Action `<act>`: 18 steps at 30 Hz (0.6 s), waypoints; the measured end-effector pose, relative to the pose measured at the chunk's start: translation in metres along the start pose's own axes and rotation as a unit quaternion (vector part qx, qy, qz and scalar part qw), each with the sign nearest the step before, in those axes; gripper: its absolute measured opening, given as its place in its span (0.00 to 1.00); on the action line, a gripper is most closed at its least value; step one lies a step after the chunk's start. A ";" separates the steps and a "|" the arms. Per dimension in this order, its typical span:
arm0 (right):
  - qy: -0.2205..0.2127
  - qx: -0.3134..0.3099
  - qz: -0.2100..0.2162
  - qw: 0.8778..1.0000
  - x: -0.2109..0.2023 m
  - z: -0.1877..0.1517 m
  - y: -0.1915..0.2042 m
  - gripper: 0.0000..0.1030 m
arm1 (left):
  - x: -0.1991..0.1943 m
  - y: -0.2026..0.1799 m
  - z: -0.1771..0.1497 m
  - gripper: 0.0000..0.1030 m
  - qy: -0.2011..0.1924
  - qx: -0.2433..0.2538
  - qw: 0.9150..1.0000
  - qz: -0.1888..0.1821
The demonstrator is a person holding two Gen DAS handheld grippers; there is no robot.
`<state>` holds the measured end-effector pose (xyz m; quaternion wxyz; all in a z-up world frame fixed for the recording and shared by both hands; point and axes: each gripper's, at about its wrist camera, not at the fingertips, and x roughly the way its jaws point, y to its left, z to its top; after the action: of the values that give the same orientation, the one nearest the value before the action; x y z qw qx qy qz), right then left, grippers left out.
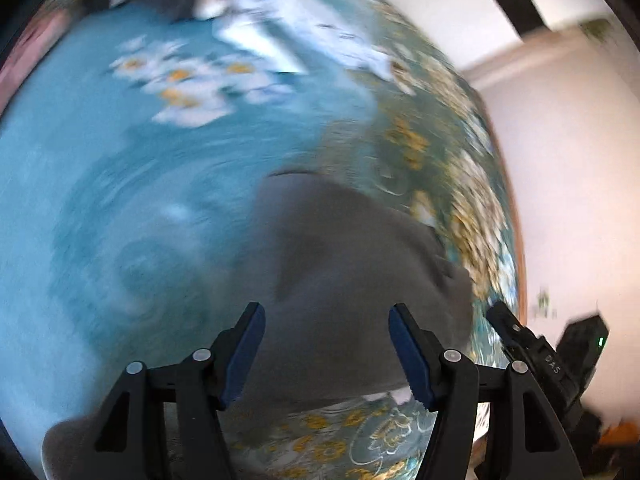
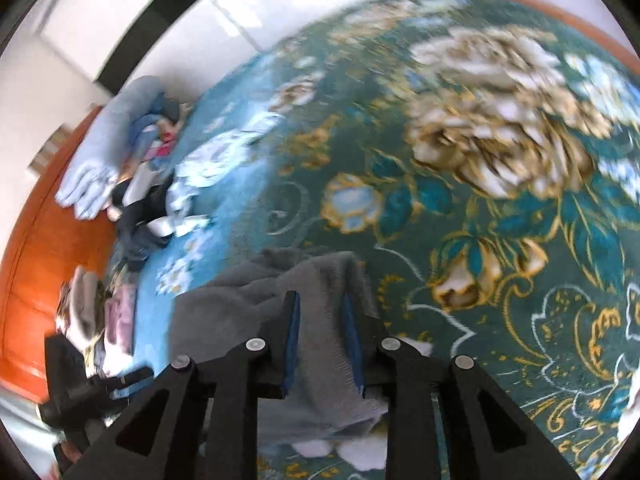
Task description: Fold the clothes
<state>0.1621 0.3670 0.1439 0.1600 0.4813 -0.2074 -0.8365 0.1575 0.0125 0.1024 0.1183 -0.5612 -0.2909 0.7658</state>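
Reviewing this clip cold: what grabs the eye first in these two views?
The teal floral bedspread fills both views, its big cream-and-gold blooms loudest in the right wrist view. A grey garment lies on it, running between the right gripper jaws; the left gripper is open above it. A clothes pile sits at the far left.

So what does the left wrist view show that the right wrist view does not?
Only the left wrist view shows the left gripper, open above the grey garment, and blurred white clothes at the far side.

Only the right wrist view shows the right gripper, fingers close together with grey cloth between them, an orange wooden board, and a light blue folded item beside mixed clothes.

Both show the grey garment and the teal floral bedcover.
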 end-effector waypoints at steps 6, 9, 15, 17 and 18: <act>0.035 -0.038 -0.007 0.999 0.038 -0.011 0.016 0.25 | 0.040 -0.009 0.002 0.66 0.036 0.027 0.998 0.034; 0.063 -0.025 -0.029 0.997 0.063 -0.016 0.001 0.25 | 0.051 0.006 0.002 0.66 0.048 -0.005 0.998 0.031; 0.057 -0.013 -0.003 0.998 0.057 -0.019 -0.004 0.26 | 0.029 0.009 0.007 0.66 0.038 -0.011 0.999 -0.010; 0.033 -0.017 0.019 0.999 0.038 -0.018 -0.004 0.35 | 0.021 0.015 0.014 0.71 0.024 -0.011 1.000 -0.002; 0.029 -0.009 0.027 0.999 0.033 -0.018 -0.009 0.45 | 0.019 0.021 0.016 0.76 0.020 -0.016 1.000 0.017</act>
<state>0.1613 0.3561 0.1068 0.1929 0.4985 -0.2080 -0.8192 0.1390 0.0000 0.0784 0.1023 -0.5831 -0.2916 0.7514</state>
